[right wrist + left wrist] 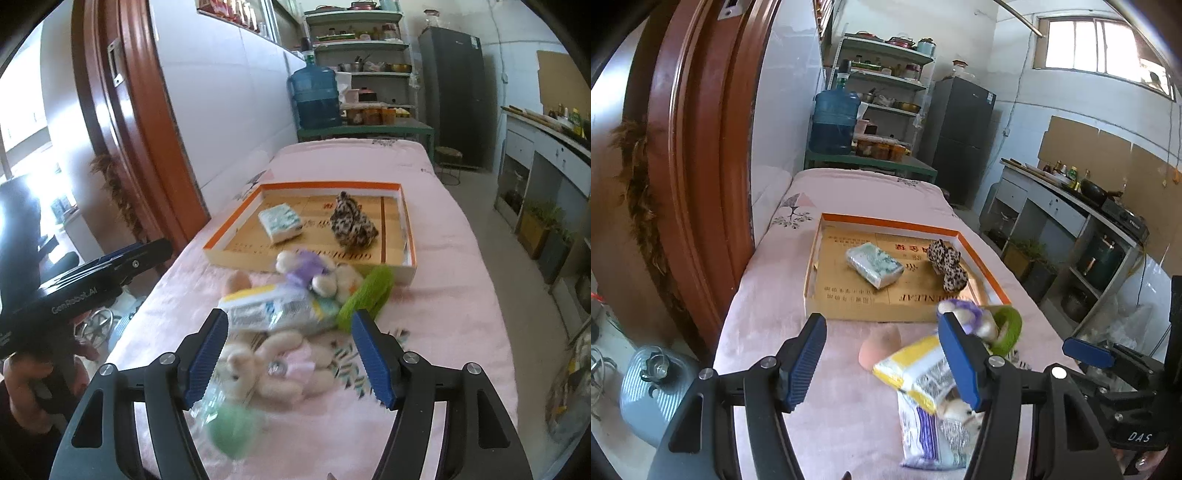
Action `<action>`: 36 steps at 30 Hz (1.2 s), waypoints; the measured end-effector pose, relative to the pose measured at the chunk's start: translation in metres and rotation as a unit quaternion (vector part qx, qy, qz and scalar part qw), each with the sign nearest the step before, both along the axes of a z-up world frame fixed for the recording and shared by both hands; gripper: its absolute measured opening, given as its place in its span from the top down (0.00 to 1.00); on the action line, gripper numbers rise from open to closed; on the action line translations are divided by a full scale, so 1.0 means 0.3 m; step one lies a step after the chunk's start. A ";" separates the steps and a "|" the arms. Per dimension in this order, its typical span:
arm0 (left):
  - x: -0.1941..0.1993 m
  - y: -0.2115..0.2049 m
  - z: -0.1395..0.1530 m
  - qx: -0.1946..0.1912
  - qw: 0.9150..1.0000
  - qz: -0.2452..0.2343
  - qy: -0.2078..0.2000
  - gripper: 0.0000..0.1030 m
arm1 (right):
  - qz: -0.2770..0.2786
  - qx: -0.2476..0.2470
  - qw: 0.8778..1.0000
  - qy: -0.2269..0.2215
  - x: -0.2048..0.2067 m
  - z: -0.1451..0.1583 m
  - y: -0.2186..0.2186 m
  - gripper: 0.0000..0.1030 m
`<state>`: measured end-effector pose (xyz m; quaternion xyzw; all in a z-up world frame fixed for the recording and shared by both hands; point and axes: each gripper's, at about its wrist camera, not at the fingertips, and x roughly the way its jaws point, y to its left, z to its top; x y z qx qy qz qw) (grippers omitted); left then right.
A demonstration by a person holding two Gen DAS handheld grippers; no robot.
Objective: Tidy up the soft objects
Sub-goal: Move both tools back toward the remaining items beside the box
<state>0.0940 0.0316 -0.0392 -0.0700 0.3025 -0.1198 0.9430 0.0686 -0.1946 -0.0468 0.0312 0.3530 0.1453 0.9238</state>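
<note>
An orange-rimmed cardboard tray on the pink-covered table holds a teal tissue pack and a leopard-print scrunchie. In front of the tray lies a pile: a yellow-edged tissue pack, a purple and cream plush, a green loop, a beige puff, a cream bunny plush and a green puff. My left gripper is open over the pile. My right gripper is open, above the bunny.
A brown door frame stands left of the table. A shelf with a blue water jug, a dark fridge and a kitchen counter lie beyond. The other gripper shows at each view's edge.
</note>
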 end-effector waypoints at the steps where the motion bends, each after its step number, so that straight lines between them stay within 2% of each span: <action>1: -0.017 -0.002 -0.003 0.003 1.000 0.000 -0.003 0.39 | 0.000 0.000 1.000 0.000 -0.020 -0.005 0.004 0.31; 5: -0.065 -0.007 -0.018 0.005 1.000 0.000 -0.004 0.28 | -0.002 0.003 1.000 0.002 -0.065 -0.017 0.004 0.31; 20: -0.151 -0.011 -0.066 0.029 0.999 0.009 0.015 0.28 | 0.011 0.009 0.999 0.029 -0.152 -0.100 0.039 0.31; 27: -0.163 -0.009 -0.080 0.047 0.999 0.015 0.019 0.28 | 0.033 0.006 0.999 0.039 -0.152 -0.126 0.082 0.31; 36: -0.163 -0.004 -0.098 0.046 0.999 0.013 0.028 0.28 | 0.046 0.010 0.997 0.062 -0.120 -0.186 0.118 0.31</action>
